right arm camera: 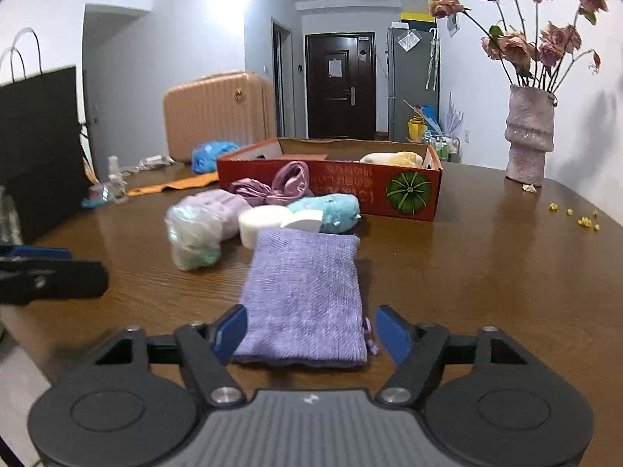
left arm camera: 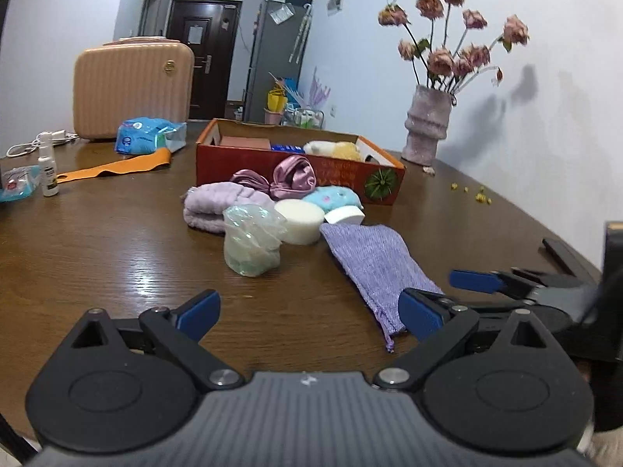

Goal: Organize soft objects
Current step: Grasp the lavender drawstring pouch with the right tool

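Lining up on the purple knit pouch [right arm camera: 301, 299], your right gripper [right arm camera: 311, 330] has its jaws spread wide with the pouch's near end lying between the blue pads, and nothing is gripped yet. The pouch lies flat on the wooden table [right arm camera: 486, 272], its far end touching the white round sponge [right arm camera: 259, 227] and the turquoise plush [right arm camera: 331, 208]. Your left gripper [left arm camera: 309, 313] is also wide open and empty, hovering low over bare table just to the left of the pouch's drawstring end (its right pad sits close to the fabric, though I can't tell if it touches).

Judging by the layout, you're at the approach step for the pouch, with most of the sorting still ahead: the lilac fluffy towel [left arm camera: 212, 208], the bagged green sponge [left arm camera: 251, 247], the pink satin scrunchie [left arm camera: 288, 175] and the rest are bunched in front of the red cardboard box [left arm camera: 300, 169], which already holds a few soft items.

Next, you'd want to lower the right fingers until they straddle the fabric, then pinch enough of the thin knit to gather a fold. A shallow bite may slip off. Lift clear of the sponge before carrying it over the box wall.
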The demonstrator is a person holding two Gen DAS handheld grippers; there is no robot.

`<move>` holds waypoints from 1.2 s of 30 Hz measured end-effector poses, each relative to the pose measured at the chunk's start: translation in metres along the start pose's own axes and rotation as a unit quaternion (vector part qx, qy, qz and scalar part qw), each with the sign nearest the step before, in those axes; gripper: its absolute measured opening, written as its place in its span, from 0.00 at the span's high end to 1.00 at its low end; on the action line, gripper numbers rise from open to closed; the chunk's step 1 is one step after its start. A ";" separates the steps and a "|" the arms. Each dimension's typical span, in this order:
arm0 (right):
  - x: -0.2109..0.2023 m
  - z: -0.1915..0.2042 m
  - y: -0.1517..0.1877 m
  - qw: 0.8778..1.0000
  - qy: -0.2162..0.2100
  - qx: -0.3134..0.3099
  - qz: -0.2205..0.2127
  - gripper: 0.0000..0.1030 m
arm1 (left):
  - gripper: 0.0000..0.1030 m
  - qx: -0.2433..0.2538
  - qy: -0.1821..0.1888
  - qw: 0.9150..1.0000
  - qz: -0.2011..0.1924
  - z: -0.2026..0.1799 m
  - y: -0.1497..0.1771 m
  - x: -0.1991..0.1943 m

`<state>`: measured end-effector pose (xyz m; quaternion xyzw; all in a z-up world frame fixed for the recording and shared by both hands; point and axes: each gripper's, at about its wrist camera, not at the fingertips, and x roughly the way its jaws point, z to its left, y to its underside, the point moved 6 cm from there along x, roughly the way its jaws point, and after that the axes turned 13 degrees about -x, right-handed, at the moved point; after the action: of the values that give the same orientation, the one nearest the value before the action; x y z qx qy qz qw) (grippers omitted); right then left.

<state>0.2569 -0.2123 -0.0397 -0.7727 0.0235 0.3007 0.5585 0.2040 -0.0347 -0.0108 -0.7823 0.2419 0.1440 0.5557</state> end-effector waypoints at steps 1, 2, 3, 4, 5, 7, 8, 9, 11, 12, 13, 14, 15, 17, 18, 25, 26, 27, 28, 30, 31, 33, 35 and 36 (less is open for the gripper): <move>0.005 0.001 0.000 1.000 -0.004 -0.007 0.008 0.52 | 0.03 0.001 -0.003 1.000 0.001 0.000 0.000 0.004; 0.010 0.003 0.002 1.000 -0.009 -0.019 0.018 0.62 | 0.03 0.000 -0.005 1.000 0.003 0.001 -0.001 0.008; 0.011 0.004 0.003 0.999 -0.015 -0.033 0.019 0.63 | 0.03 0.000 -0.004 1.000 0.005 0.001 -0.003 0.012; 0.009 0.005 0.004 0.998 -0.023 -0.046 0.021 0.67 | 0.03 -0.001 -0.001 1.000 0.009 0.000 -0.005 0.017; 0.007 0.003 0.005 0.998 -0.033 -0.052 0.025 0.71 | 0.03 -0.002 0.003 1.000 0.013 0.000 -0.007 0.023; 0.001 -0.004 0.007 0.994 -0.061 -0.082 0.032 0.73 | 0.03 -0.003 0.019 0.999 0.026 -0.006 -0.011 0.035; -0.001 -0.011 0.009 0.992 -0.069 -0.101 0.032 0.73 | 0.03 -0.003 0.031 0.999 0.034 -0.010 -0.013 0.042; -0.001 -0.022 0.010 0.992 -0.062 -0.104 0.037 0.72 | 0.03 -0.003 0.045 0.998 0.042 -0.016 -0.015 0.050; 0.003 -0.053 0.010 0.996 0.009 -0.076 0.053 0.69 | 0.03 0.002 0.059 0.997 0.046 -0.026 -0.021 0.064; 0.003 -0.064 0.009 0.996 0.031 -0.063 0.056 0.69 | 0.03 0.006 0.063 0.997 0.047 -0.031 -0.023 0.072; 0.001 -0.074 0.008 0.997 0.042 -0.046 0.051 0.69 | 0.03 0.007 0.067 0.997 0.049 -0.036 -0.025 0.080; -0.002 -0.081 0.006 0.998 0.038 -0.019 0.039 0.69 | 0.04 0.005 0.071 0.996 0.053 -0.039 -0.027 0.087; -0.004 -0.085 0.005 0.999 0.027 0.003 0.027 0.69 | 0.05 0.002 0.077 0.995 0.061 -0.042 -0.028 0.095; -0.005 -0.089 0.004 0.999 -0.013 0.045 0.004 0.58 | 0.09 -0.015 0.092 0.992 0.082 -0.047 -0.029 0.111; -0.002 -0.091 0.004 0.998 -0.019 0.060 0.003 0.57 | 0.16 -0.024 0.099 0.990 0.093 -0.049 -0.029 0.118; 0.039 -0.093 0.007 0.998 0.025 0.044 0.047 0.56 | 0.62 -0.051 0.126 0.979 0.150 -0.059 -0.018 0.149; 0.043 -0.092 0.008 0.997 0.031 0.043 0.052 0.56 | 0.67 -0.057 0.130 0.977 0.158 -0.058 -0.017 0.150; 0.046 -0.092 0.008 0.997 0.033 0.043 0.055 0.56 | 0.70 -0.060 0.130 0.976 0.165 -0.059 -0.015 0.151; 0.046 -0.092 0.008 0.997 0.035 0.042 0.055 0.55 | 0.72 -0.059 0.127 0.976 0.168 -0.059 -0.013 0.152; 0.047 -0.090 0.008 0.997 0.037 0.037 0.057 0.55 | 0.81 -0.052 0.127 0.976 0.170 -0.061 -0.009 0.152; 0.045 -0.089 0.008 0.997 0.038 0.035 0.057 0.57 | 0.82 -0.051 0.129 0.975 0.172 -0.062 -0.008 0.151; 0.044 -0.085 0.008 0.998 0.025 0.029 0.051 0.69 | 0.87 -0.046 0.132 0.976 0.169 -0.064 -0.007 0.149; 0.042 -0.083 0.008 0.998 0.022 0.026 0.048 0.79 | 0.88 -0.040 0.133 0.976 0.166 -0.065 -0.006 0.145; 0.040 -0.080 0.008 0.998 0.023 0.025 0.047 0.80 | 0.89 -0.036 0.133 0.977 0.164 -0.066 -0.006 0.143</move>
<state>0.3220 -0.2736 -0.0510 -0.7634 0.0806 0.3078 0.5622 0.3243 -0.1263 -0.0542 -0.7635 0.4333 0.1369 0.4589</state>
